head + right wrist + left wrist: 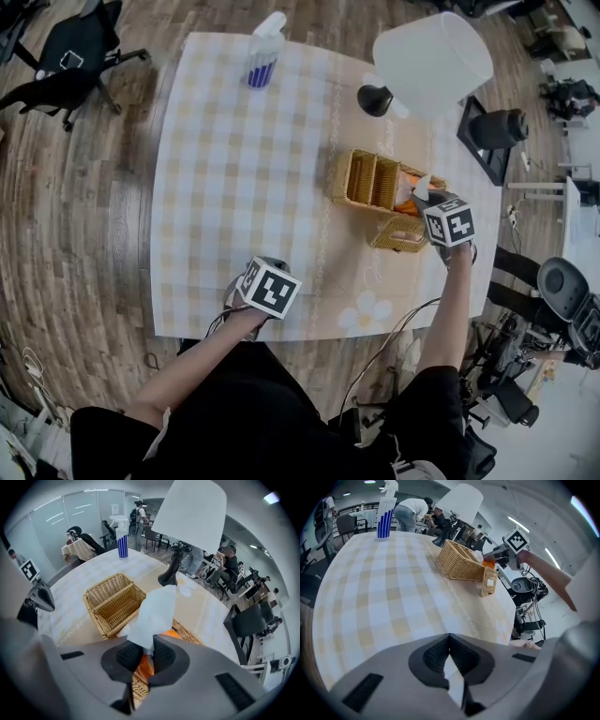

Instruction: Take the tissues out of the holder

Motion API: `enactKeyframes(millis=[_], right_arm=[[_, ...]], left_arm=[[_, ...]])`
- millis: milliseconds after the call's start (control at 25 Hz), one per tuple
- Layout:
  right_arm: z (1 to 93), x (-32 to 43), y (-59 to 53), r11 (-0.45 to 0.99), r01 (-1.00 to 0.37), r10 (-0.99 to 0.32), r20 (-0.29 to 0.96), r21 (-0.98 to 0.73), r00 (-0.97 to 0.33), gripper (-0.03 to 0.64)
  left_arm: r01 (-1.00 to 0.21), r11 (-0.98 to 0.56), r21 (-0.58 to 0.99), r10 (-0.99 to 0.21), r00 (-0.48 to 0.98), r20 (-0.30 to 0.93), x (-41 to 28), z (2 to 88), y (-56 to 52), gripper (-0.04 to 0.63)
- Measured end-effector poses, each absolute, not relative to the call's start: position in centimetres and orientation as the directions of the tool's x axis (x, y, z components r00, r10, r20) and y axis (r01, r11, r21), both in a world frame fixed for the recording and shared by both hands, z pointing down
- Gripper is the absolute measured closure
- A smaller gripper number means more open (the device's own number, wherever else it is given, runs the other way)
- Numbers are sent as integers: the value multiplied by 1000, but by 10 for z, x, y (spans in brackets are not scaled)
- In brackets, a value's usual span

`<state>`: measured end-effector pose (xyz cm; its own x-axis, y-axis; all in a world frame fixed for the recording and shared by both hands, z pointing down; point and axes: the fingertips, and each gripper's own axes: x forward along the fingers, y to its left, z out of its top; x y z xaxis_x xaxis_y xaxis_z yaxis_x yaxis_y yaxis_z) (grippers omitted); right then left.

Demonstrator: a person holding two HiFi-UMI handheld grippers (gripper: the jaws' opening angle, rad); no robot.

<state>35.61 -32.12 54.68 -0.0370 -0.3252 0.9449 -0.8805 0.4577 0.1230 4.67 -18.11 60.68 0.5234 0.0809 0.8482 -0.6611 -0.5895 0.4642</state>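
right gripper (146, 651) jaws pinch tissue (154, 609) | orange pack (171, 633) mostly hidden behind them | left gripper (449, 639) jaws closed, empty

Bright, even light is given by ceiling strips (516, 523); only faint shadows are cast on the tablecloth (234, 169); edges are bent and corners darkened in both gripper views; the tissue (154, 616) is rendered soft.
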Motion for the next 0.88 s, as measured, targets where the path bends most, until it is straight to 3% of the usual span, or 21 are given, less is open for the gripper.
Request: enactKeyframes(millis=[880], right_arm=[[484, 326, -313, 497, -843, -436, 899, 207, -36, 584]], left_arm=[[-642, -618, 454, 63, 535, 842, 46, 595, -166, 595]])
